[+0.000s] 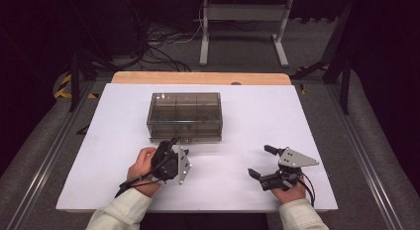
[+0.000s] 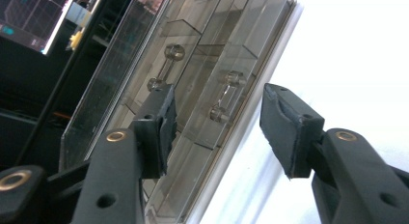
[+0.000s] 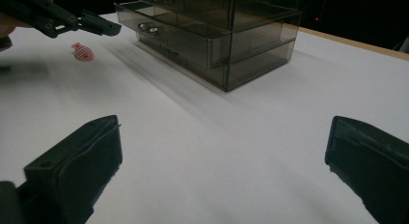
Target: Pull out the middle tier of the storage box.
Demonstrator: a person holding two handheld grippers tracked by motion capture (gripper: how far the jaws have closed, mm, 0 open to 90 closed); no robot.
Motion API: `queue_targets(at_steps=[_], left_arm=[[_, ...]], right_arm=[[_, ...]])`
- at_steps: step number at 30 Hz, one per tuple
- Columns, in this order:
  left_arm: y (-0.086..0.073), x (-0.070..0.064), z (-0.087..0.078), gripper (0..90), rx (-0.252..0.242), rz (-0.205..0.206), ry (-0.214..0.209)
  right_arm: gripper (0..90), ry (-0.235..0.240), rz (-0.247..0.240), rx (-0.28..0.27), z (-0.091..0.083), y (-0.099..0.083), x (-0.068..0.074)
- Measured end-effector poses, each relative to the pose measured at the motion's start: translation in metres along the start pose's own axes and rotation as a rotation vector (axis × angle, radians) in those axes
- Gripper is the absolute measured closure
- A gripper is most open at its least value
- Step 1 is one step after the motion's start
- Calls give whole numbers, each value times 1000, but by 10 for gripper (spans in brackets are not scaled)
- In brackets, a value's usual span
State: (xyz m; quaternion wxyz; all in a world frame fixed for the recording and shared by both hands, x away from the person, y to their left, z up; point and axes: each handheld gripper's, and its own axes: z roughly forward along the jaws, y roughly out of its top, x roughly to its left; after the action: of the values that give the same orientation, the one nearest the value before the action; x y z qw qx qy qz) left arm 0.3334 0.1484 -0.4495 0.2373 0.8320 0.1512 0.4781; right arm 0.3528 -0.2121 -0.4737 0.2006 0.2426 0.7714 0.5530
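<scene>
High view puts the smoky clear drawer box (image 1: 184,117) just above centre frame on the white table (image 1: 297,121), with the left gripper (image 1: 172,142) rolled on its side right below the box front, jaws spread and empty. In the left gripper view, those jaws straddle a drawer handle (image 2: 225,95) without touching it. The right gripper (image 1: 262,162) rests at lower right, gaping wide, holding nothing, well apart from the box.

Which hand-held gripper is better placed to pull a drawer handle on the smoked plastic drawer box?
Left. The left hand-held gripper is open right at the drawer box, a drawer handle between its jaws. The right hand-held gripper rests open farther away.
</scene>
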Motion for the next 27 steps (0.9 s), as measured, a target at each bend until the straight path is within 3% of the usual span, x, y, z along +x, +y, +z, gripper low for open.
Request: queue_targets(at_steps=[3,4,5,6,8,9,11,15,16,21,24,25,27], left_arm=[[-2,4,-3,445,-18,-25,-24],[-5,7,-5,442,-29,-71,-51],[-5,7,-5,435,-29,-71,-51],[-8,12,-7,428,-47,-117,-78],[-10,15,-9,417,-51,-140,-93],[-13,17,-10,411,-57,-178,-115],[-16,22,-12,405,-72,-206,-135],[-28,33,-18,351,-115,-315,-194],[-28,33,-18,340,-115,-315,-194],[-40,42,-24,300,-158,-401,-233],[-45,44,-24,275,-168,-423,-243],[-50,46,-25,266,-174,-452,-254],[-53,48,-25,262,-176,-463,-261]], right_arm=[[0,0,-1,1,0,0,0],[0,-1,-1,2,0,0,0],[0,-1,-1,2,0,0,0],[0,-1,-2,3,0,0,0],[0,-1,-2,4,0,0,0],[0,-1,-3,6,0,0,1],[0,-1,-4,6,0,0,1],[0,-2,-5,8,1,0,1],[0,-2,-5,8,1,0,1],[0,-3,-6,11,1,0,1],[0,-2,-6,11,1,0,1],[0,-1,-6,11,1,0,1],[0,-1,-6,12,1,0,1]])
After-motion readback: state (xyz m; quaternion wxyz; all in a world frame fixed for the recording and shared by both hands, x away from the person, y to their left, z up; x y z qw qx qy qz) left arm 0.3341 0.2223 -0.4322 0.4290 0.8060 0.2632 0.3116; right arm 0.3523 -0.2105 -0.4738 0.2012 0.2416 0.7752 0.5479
